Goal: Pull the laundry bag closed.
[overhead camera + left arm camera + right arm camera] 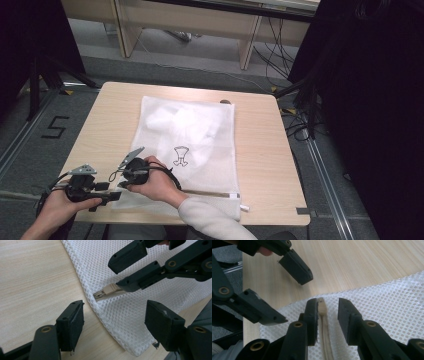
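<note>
A white mesh laundry bag [200, 125] lies flat on the wooden table [260, 150], its beige zipper [212, 193] running along the near edge. My right gripper [327, 308] is open, its jaws astride the beige zipper pull [322, 305], with the left jaw touching the pull. In the left gripper view that pull [110, 289] sits at the bag's corner under the right gripper [116, 273]. My left gripper [113, 320] is open just short of the mesh corner [125, 315], nothing between its jaws. In the high view, both grippers [114, 191] [121, 179] meet at the bag's near left corner.
A small black outline figure [180, 156] is printed on the bag. Bare tabletop runs left and right of the bag. Past the table are a grey floor, cables [280, 45], wooden furniture legs [248, 42] and black drapes [370, 100] on both sides.
</note>
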Demonstrator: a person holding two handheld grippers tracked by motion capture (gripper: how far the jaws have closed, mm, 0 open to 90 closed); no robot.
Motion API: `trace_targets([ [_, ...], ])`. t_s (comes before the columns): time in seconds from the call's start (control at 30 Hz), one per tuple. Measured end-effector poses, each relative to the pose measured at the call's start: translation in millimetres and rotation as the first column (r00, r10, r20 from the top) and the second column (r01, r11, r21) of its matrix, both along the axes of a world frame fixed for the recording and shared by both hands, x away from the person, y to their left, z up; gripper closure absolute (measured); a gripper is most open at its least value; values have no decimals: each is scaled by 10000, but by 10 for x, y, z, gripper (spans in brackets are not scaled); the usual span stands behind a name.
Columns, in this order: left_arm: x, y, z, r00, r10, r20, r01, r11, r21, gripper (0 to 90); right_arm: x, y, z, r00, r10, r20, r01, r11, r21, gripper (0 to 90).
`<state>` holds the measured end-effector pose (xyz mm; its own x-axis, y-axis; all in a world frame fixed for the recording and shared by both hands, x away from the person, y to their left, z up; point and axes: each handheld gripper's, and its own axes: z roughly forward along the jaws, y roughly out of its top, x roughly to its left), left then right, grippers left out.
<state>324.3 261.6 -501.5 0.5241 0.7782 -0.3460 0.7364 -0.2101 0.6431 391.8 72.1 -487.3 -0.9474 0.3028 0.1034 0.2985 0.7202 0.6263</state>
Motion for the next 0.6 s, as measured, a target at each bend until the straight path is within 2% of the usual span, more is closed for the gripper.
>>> trace_targets([
  [0.17, 2, 4, 0, 10000, -19, -25, 19, 10000, 13, 308, 21, 34, -31, 10000, -15, -61, 15, 10000, -35, 712],
  [0.43, 1, 3, -2, 10000, -48, -46, 48, 10000, 8, 306, 34, 108, -97, 9989, -36, -467, 28, 9999, -155, 750],
  [0.53, 2, 3, -2, 10000, -47, -49, 47, 10000, 6, 306, 37, 125, -108, 9990, 19, -451, -24, 9999, -123, 757],
  [0.57, 2, 3, -1, 10000, -48, -54, 48, 10000, 12, 306, 26, 134, -110, 9982, -30, -595, 17, 9998, -207, 769],
  [0.6, 1, 2, -2, 10000, -47, -49, 47, 10000, 12, 306, 32, 141, -118, 9991, 40, -426, -49, 9998, -214, 772],
])
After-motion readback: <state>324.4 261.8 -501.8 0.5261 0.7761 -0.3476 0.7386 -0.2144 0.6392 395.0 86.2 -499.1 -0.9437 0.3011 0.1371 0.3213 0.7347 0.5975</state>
